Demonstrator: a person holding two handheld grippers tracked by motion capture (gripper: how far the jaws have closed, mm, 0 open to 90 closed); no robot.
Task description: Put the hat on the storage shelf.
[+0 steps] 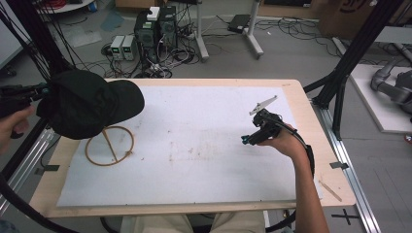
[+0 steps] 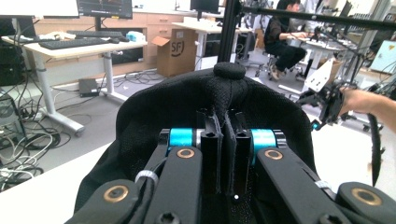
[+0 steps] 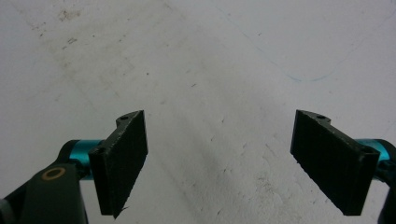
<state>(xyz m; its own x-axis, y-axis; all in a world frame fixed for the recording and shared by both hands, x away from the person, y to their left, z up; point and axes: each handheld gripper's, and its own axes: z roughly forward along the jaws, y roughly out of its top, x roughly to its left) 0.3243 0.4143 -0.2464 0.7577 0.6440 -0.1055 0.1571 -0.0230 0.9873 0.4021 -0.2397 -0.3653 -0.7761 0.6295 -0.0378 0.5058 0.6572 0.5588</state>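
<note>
High view: left gripper (image 2: 225,140) pinches black cap (image 1: 82,103), hiding stand (image 1: 110,145) top | right gripper (image 3: 219,163) spread

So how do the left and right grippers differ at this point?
The left gripper is shut on the black cap, holding it up above the wooden ring stand; the right gripper is open and holds nothing. The left sits at the table's left edge, the right over the white mat. Both have black jaws and teal fittings.

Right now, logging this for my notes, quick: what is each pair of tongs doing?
Left tongs: closed on the black cap, held up over the wooden stand.
Right tongs: open, holding nothing, over the white table cover.
</note>
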